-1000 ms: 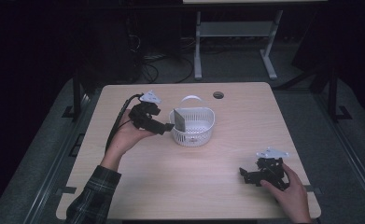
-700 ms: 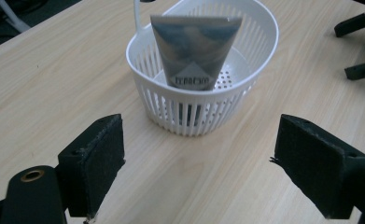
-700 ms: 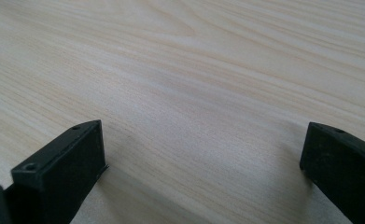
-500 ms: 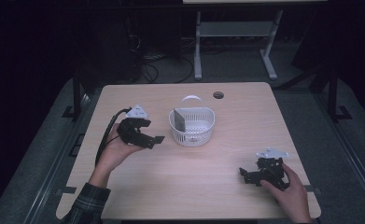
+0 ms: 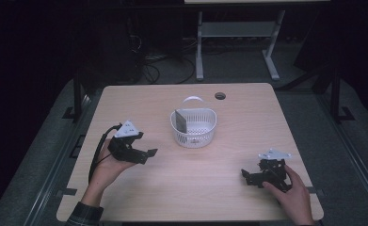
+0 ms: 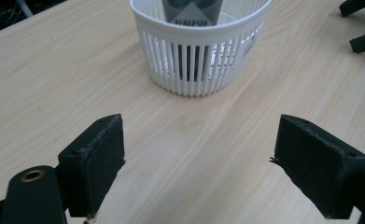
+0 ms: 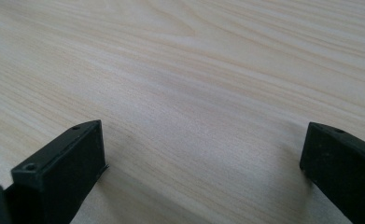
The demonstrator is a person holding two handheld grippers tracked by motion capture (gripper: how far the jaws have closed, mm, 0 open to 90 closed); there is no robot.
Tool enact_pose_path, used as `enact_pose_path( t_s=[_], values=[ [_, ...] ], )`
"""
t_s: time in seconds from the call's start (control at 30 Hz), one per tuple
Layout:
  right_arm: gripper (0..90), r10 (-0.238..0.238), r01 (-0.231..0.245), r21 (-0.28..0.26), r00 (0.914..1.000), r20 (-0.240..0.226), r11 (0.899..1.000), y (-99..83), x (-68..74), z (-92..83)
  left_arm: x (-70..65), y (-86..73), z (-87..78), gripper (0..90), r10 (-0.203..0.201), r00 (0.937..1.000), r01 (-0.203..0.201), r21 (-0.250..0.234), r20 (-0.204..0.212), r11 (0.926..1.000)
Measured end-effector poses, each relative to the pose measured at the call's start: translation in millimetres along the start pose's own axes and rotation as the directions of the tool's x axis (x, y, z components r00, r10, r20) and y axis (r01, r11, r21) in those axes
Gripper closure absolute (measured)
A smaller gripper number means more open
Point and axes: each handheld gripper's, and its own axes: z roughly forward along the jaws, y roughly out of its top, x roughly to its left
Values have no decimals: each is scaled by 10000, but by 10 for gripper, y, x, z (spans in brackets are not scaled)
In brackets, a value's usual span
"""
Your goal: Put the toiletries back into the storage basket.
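Observation:
A white slatted basket (image 5: 194, 127) stands at the middle of the wooden table (image 5: 181, 188), with a grey box (image 5: 180, 121) upright inside against its left wall. In the left gripper view the basket (image 6: 200, 51) lies straight ahead with the grey box (image 6: 192, 11) in it. My left gripper (image 5: 148, 155) is open and empty, held left of the basket and apart from it. My right gripper (image 5: 245, 177) rests low near the front right of the table, open with nothing between its jaws. Its far tips appear at the top right as the right gripper (image 6: 357, 25).
A round cable hole (image 5: 220, 96) sits near the table's far edge. Beyond the table stand a desk frame (image 5: 233, 42) and cables on a dark floor. Bare wood (image 7: 194, 93) lies under the right gripper.
My left gripper has let go of the grey box in the basket and drawn back to the left and toward the front. The right gripper has stayed put.

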Motion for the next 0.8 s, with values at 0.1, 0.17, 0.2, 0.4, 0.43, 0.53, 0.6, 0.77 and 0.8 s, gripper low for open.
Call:
enact_pose_path(
  t_s=[0.1, 0.17, 0.2, 0.4, 0.43, 0.53, 0.6, 0.77, 0.8],
  values=[
    [0, 1, -1, 2, 10000, 1, 10000, 0, 0, 0, -19, -91, -25, 151, 17, 9999, -17, 35, -126, 10000],
    [0, 3, -3, 3, 10000, 0, 10000, 0, 0, 0, -29, -157, -34, 151, 37, 9997, -37, 9, -244, 10000],
    [0, 1, -1, 3, 10000, 2, 10000, 0, 0, 0, -31, -191, -40, 151, 14, 9996, -14, 13, -272, 10000],
    [0, -3, 3, 2, 10000, 4, 10000, 0, 0, 0, -49, -401, -73, 151, -218, 9990, 213, -117, -391, 9997],
    [0, 1, -1, 4, 10000, 2, 10000, 0, 0, 0, -49, -433, -79, 151, -228, 9990, 225, -88, -382, 9997],
    [0, 1, -1, 2, 10000, 3, 10000, 0, 0, 0, -56, -531, -92, 151, -315, 9986, 314, -37, -428, 9995],
    [0, 2, -2, 5, 10000, 3, 10000, 0, 0, 0, -65, -585, -102, 151, -395, 9980, 396, 14, -488, 9992],
    [0, 10, -10, -1, 10000, 7, 10000, 0, 1, 0, -82, -778, -126, 147, -545, 9966, 556, 152, -622, 9983],
    [0, 10, -10, -1, 10000, 7, 10000, 0, 1, 0, -81, -807, -127, 147, -575, 9962, 587, 178, -653, 9981]
  ],
)
